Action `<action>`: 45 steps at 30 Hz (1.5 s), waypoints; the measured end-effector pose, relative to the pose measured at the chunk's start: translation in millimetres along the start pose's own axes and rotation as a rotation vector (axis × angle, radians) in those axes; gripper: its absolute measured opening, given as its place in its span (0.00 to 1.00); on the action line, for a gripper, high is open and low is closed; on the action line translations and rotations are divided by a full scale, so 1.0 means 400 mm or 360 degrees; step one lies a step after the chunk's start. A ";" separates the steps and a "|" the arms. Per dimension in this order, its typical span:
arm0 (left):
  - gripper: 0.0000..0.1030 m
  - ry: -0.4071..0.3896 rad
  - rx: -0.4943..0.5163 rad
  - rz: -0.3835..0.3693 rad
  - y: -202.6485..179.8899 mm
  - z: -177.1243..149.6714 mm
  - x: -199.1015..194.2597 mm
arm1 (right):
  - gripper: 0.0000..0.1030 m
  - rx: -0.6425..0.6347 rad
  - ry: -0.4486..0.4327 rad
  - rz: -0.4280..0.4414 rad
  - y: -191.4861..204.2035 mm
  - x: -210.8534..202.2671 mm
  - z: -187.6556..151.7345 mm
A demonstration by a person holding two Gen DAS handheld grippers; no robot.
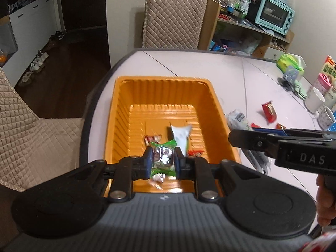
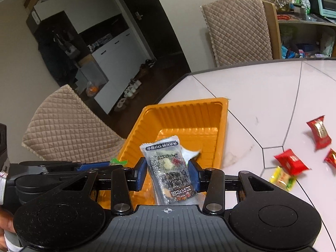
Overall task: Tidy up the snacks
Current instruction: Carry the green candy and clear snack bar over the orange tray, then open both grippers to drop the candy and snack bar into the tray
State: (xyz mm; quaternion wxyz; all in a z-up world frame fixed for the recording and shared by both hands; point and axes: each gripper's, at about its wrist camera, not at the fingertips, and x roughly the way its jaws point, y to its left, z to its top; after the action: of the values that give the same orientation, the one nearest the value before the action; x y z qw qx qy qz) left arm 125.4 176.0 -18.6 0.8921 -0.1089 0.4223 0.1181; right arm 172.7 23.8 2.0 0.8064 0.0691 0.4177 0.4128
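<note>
While poised over the ribbed orange plastic tray (image 1: pixel 124 113) on the pale tiled counter (image 1: pixel 247 79), left hand-held gripper (image 1: pixel 163 159) clenched on a green-ended clear snack packet (image 1: pixel 162 157) — right hand-held gripper (image 2: pixel 167 173) likewise grasping a silver-grey printed snack pouch (image 2: pixel 168 166). Inside the tray already: a white sachet (image 1: pixel 181 135) and small red-and-white sweets (image 1: pixel 152 139). Still loose on the counter, well apart from the tray — red wrapped snacks (image 2: pixel 290 161) and a yellow-green one (image 2: pixel 282 177).
</note>
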 end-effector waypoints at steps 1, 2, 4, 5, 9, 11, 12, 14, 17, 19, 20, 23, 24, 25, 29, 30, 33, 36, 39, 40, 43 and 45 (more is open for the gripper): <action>0.18 -0.0001 -0.0002 0.0003 0.005 0.009 0.007 | 0.42 0.0014 0.0004 0.0000 -0.002 0.015 0.009; 0.18 -0.0006 -0.0001 0.0005 0.011 0.017 0.014 | 0.42 0.0027 0.0007 0.0003 -0.002 0.026 0.017; 0.18 -0.0009 0.0009 0.0008 0.020 0.033 0.031 | 0.42 0.0049 0.0005 0.0016 -0.007 0.054 0.033; 0.18 -0.0008 0.0016 0.0009 0.024 0.037 0.038 | 0.42 0.0057 0.0004 0.0019 -0.008 0.068 0.041; 0.18 0.0023 0.0014 0.0011 0.039 0.063 0.090 | 0.42 0.0127 0.0016 0.0054 -0.027 0.124 0.070; 0.18 0.0025 0.0022 0.0017 0.043 0.075 0.107 | 0.42 0.0149 0.0018 0.0057 -0.036 0.148 0.083; 0.18 0.0022 0.0029 0.0022 0.045 0.080 0.116 | 0.42 0.0151 0.0019 0.0049 -0.040 0.161 0.088; 0.18 0.0030 0.0035 0.0029 0.050 0.091 0.136 | 0.42 0.0150 0.0021 0.0037 -0.047 0.182 0.099; 0.18 0.0045 0.0037 0.0041 0.060 0.106 0.162 | 0.42 0.0132 0.0029 0.0008 -0.051 0.214 0.110; 0.18 0.0045 0.0044 0.0052 0.064 0.114 0.175 | 0.42 0.0124 0.0036 -0.0020 -0.056 0.234 0.115; 0.18 0.0046 0.0045 0.0052 0.067 0.116 0.180 | 0.42 0.0122 0.0040 -0.0029 -0.056 0.245 0.116; 0.18 0.0058 0.0043 0.0059 0.075 0.124 0.197 | 0.42 0.0108 0.0058 -0.0066 -0.061 0.275 0.120; 0.18 0.0061 0.0043 0.0062 0.078 0.126 0.203 | 0.42 0.0098 0.0063 -0.0076 -0.062 0.283 0.121; 0.18 0.0063 0.0041 0.0064 0.080 0.127 0.208 | 0.42 0.0085 0.0065 -0.0081 -0.062 0.290 0.123; 0.18 0.0071 0.0036 0.0062 0.087 0.133 0.221 | 0.42 0.0044 0.0071 -0.0106 -0.058 0.318 0.128; 0.18 0.0072 0.0039 0.0062 0.087 0.134 0.224 | 0.42 0.0040 0.0072 -0.0107 -0.058 0.322 0.127; 0.18 0.0079 0.0039 0.0058 0.089 0.138 0.233 | 0.42 0.0012 0.0070 -0.0122 -0.058 0.331 0.130; 0.18 0.0083 0.0038 0.0055 0.090 0.141 0.239 | 0.42 -0.0023 0.0069 -0.0122 -0.061 0.337 0.138; 0.18 0.0083 0.0039 0.0053 0.089 0.143 0.240 | 0.42 -0.0018 0.0055 -0.0100 -0.062 0.336 0.146; 0.18 0.0083 0.0040 0.0053 0.089 0.143 0.241 | 0.42 -0.0012 0.0050 -0.0104 -0.063 0.334 0.148; 0.18 0.0085 0.0039 0.0051 0.086 0.145 0.244 | 0.42 -0.0020 0.0035 -0.0111 -0.065 0.324 0.152; 0.18 0.0087 0.0041 0.0051 0.085 0.146 0.245 | 0.42 -0.0041 0.0039 -0.0125 -0.063 0.317 0.153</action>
State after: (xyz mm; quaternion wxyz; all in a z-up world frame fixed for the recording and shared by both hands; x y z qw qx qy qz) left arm 217.8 236.8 -61.9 0.8796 -0.0937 0.4497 0.1240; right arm 272.1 113.5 -48.3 0.8176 0.0371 0.4247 0.3869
